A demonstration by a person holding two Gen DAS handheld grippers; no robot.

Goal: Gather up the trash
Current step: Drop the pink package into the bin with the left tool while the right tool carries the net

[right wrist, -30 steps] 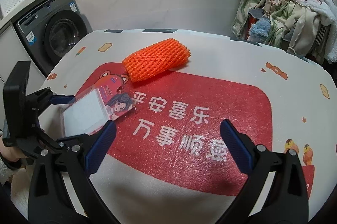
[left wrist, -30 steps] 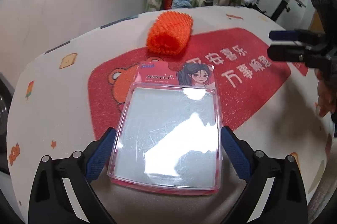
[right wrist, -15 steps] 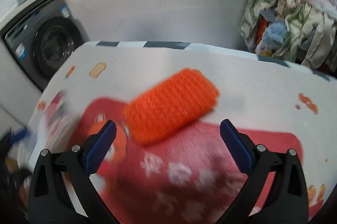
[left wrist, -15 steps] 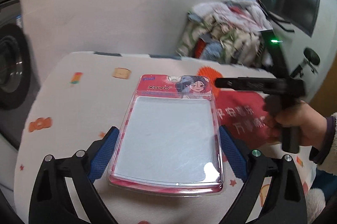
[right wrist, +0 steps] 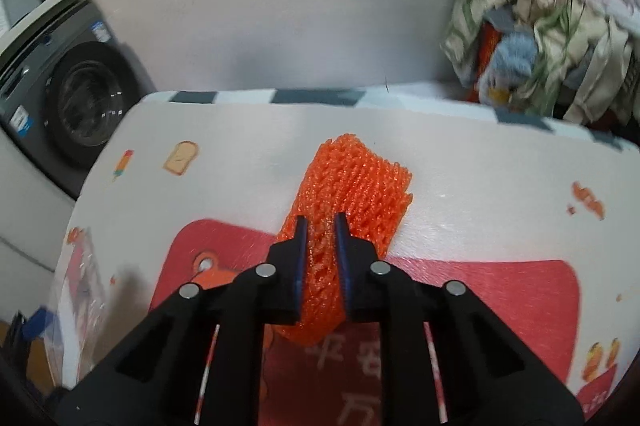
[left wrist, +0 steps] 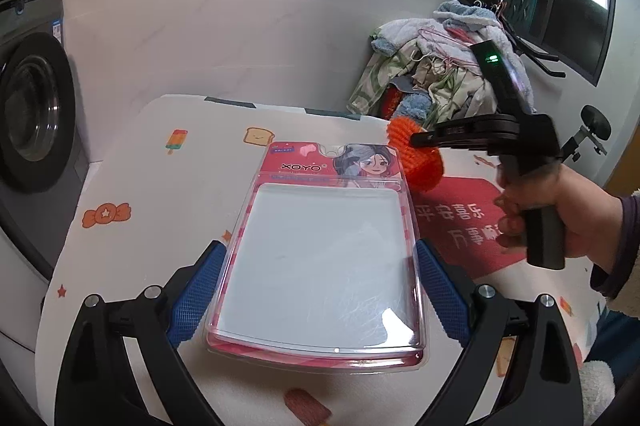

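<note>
pointing away from the right gripper (right wrist: 321,222), orange foam net (right wrist: 352,194) lies lengthwise.

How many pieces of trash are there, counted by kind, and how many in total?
Plastic blister package, held in the left hand-held gripper: 1
Orange foam net, pinched in the right hand-held gripper: 1
Total: 2

The left hand-held gripper (left wrist: 318,292) clamps a flat plastic package (left wrist: 320,266) between its blue pads, while the right hand-held gripper (right wrist: 321,226), jaws just closed, pinches an orange foam net (right wrist: 352,194).
</note>
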